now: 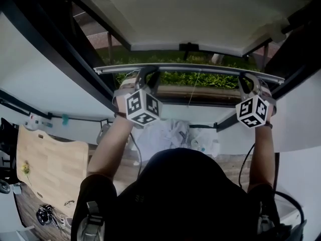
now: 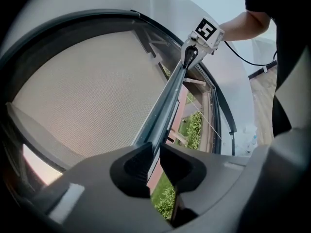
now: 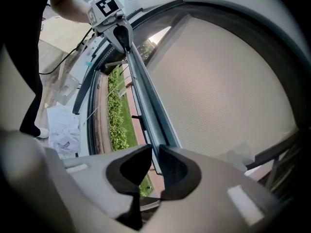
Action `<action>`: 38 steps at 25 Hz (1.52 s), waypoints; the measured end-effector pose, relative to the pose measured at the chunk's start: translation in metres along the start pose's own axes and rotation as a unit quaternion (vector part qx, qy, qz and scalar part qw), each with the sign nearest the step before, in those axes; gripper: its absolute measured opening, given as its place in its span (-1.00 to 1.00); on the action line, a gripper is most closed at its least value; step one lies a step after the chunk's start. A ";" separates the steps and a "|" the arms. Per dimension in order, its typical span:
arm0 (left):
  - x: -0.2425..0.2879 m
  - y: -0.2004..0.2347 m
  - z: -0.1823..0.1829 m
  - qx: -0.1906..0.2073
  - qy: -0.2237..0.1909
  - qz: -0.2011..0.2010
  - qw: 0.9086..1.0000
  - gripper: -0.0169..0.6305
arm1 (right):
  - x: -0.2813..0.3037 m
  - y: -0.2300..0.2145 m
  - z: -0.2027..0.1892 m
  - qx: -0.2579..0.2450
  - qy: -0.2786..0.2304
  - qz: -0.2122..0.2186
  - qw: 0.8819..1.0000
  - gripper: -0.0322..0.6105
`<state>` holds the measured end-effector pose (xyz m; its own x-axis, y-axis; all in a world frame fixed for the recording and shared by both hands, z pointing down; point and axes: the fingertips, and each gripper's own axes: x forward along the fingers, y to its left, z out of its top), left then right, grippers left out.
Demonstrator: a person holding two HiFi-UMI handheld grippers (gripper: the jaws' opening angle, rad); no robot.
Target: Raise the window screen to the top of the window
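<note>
Left arm (image 1: 108, 144) and right arm (image 1: 262, 154) stretch up toward the far window frame (image 1: 65, 46) — the left gripper (image 1: 146, 74) clamped near the left end of the window screen (image 1: 200, 14)'s bottom bar (image 1: 190, 67), the right gripper (image 1: 249, 79) clamped near its right end — the bar level, partway up the opening.

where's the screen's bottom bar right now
Head view: the bar runs level across the upper middle, just above the hedge, clamped near its left end by the left gripper and near its right end by the right gripper.
</note>
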<state>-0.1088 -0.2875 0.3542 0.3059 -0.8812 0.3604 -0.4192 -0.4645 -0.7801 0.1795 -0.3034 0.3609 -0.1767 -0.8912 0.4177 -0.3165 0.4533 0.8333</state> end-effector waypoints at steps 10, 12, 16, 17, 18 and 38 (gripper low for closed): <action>-0.012 0.031 0.020 0.009 -0.002 0.006 1.000 -0.78 | -0.017 -0.034 0.014 -0.007 -0.018 -0.018 1.000 -0.75; -0.012 0.036 0.023 0.013 0.001 0.002 1.000 -0.79 | -0.017 -0.039 0.015 -0.010 -0.020 -0.018 1.000 -0.75; -0.013 0.038 0.025 0.020 0.008 -0.004 1.000 -0.79 | -0.019 -0.042 0.017 -0.014 -0.020 -0.010 1.000 -0.75; -0.014 0.039 0.026 0.020 0.009 -0.004 1.000 -0.79 | -0.020 -0.044 0.018 -0.015 -0.020 -0.009 1.000 -0.75; -0.015 0.041 0.028 0.021 0.010 -0.003 1.000 -0.79 | -0.021 -0.045 0.018 -0.015 -0.021 -0.009 1.000 -0.76; -0.040 0.092 0.063 0.040 -0.006 0.036 0.999 -0.79 | -0.050 -0.101 0.043 -0.025 -0.047 -0.053 0.997 -0.76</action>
<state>-0.1063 -0.2894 0.2354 0.2872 -0.9109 0.2964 -0.3705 -0.3910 -0.8425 0.1805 -0.3040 0.2403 -0.2316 -0.9277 0.2930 -0.2919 0.3535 0.8887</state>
